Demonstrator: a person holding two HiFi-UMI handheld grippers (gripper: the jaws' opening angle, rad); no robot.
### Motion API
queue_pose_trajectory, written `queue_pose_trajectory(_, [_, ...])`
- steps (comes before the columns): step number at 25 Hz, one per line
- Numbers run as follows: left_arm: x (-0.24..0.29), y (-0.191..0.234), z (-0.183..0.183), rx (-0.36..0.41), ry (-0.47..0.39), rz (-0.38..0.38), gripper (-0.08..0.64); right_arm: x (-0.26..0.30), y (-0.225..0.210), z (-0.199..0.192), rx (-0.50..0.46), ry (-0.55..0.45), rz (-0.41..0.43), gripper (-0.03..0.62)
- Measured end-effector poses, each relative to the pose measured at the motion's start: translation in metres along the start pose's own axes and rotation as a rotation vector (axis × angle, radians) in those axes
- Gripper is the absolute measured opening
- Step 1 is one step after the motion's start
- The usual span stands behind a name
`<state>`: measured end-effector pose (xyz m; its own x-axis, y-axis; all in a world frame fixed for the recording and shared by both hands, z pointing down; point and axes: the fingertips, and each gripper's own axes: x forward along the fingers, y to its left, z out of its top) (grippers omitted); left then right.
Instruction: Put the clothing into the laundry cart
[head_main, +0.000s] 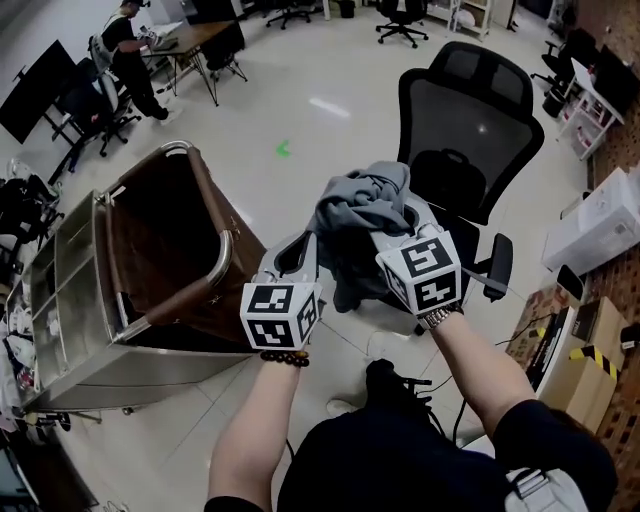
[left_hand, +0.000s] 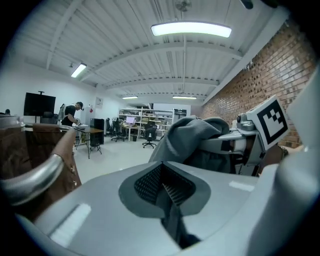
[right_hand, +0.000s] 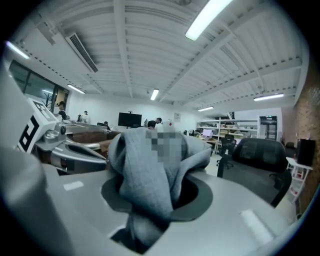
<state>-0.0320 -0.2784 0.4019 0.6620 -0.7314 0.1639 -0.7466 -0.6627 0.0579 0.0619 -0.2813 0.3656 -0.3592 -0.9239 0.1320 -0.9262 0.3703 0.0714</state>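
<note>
Here, beside the laundry cart (head_main: 224, 256), whose brown-lined bin stands open at the top: my two claws are raised with a grey garment (head_main: 362, 212) not yet inside it.

Just right of the cart's near rim, my left claw (left_hand: 163, 182) has its ribbed pads drawn together with nothing between them. It sits at the garment's left edge without gripping it.

Right of the cart and clear of its rim, the garment hangs in the air in a loose bundle, and one fold trails down toward the floor.

Farther right of the cart, my right claw (right_hand: 152, 199) is clamped on a bunched handful of that grey cloth. The fabric swells up out of the pads and spills over both sides. Beyond it, well right of the cart, stands a black mesh office chair (head_main: 470, 125).

The cloth looks soft and limp, light enough for one claw, and unlikely to be damaged. Being floppy, it will drape and swing, so the trailing fold could catch on the cart's rim. A thick gathered wad, as now, seems the safest hold. The free left claw could pinch the hanging end to keep it clear.
</note>
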Motion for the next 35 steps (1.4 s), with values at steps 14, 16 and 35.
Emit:
queue_pose_trajectory(14, [-0.184, 0.012, 0.090, 0.064, -0.160, 0.184, 0.003, -0.062, 0.152, 0.132, -0.072, -0.188, 0.208, 0.139])
queue_pose_trajectory(16, [-0.201, 0.010, 0.096, 0.069, -0.169, 0.219, 0.003, -0.072, 0.165, 0.144, -0.079, -0.209, 0.239, 0.140])
queue_pose_trajectory(35, [-0.307, 0.026, 0.128, 0.081, -0.217, 0.413, 0.002, -0.099, 0.252, 0.244, -0.131, -0.318, 0.408, 0.140])
